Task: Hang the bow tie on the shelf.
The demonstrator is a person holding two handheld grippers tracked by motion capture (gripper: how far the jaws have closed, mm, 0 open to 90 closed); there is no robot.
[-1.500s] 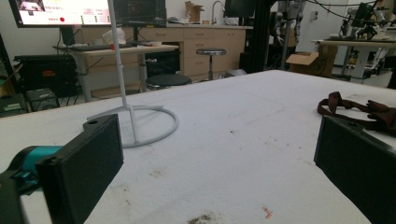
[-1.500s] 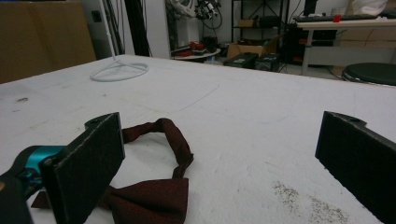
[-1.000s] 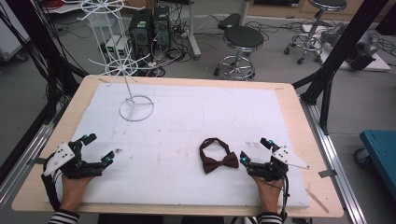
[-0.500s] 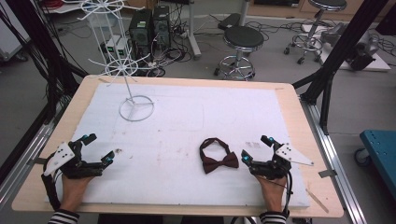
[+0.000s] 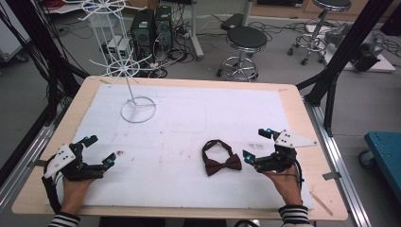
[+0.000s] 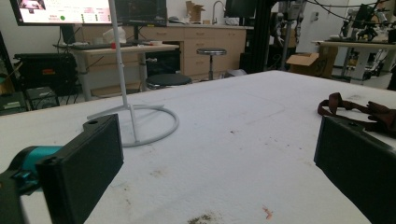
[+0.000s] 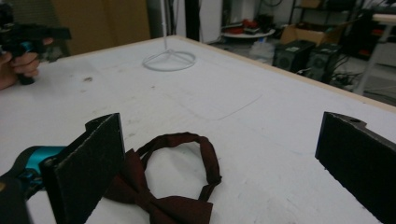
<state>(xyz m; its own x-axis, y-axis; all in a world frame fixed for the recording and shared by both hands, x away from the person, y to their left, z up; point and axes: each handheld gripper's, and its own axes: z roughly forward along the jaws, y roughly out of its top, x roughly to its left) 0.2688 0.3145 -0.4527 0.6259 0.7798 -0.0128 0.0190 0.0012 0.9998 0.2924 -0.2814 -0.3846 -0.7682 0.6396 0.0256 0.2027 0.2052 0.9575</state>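
Observation:
A dark red bow tie (image 5: 220, 158) lies flat on the white table cover (image 5: 198, 118), right of the middle, with its strap looped behind it. My right gripper (image 5: 256, 144) stands open just to its right, nothing between the jaws. In the right gripper view the bow tie (image 7: 173, 186) lies low between the open jaws of that gripper (image 7: 224, 158), nearer the left one. My left gripper (image 5: 100, 150) is open near the front left corner, far from the tie. From its own view, the left gripper (image 6: 219, 154) faces bare cover, with the bow tie (image 6: 359, 109) at the far right.
A white wire stand (image 5: 137, 109) with a ring base and spoked tiers rises at the back left of the table; its base (image 6: 140, 126) and its base (image 7: 169, 59) show in both gripper views. Stools, computers and cables stand on the floor beyond the far edge.
My right gripper has risen and shifted slightly forward beside the bow tie, still open. The left gripper and the bow tie have not moved.

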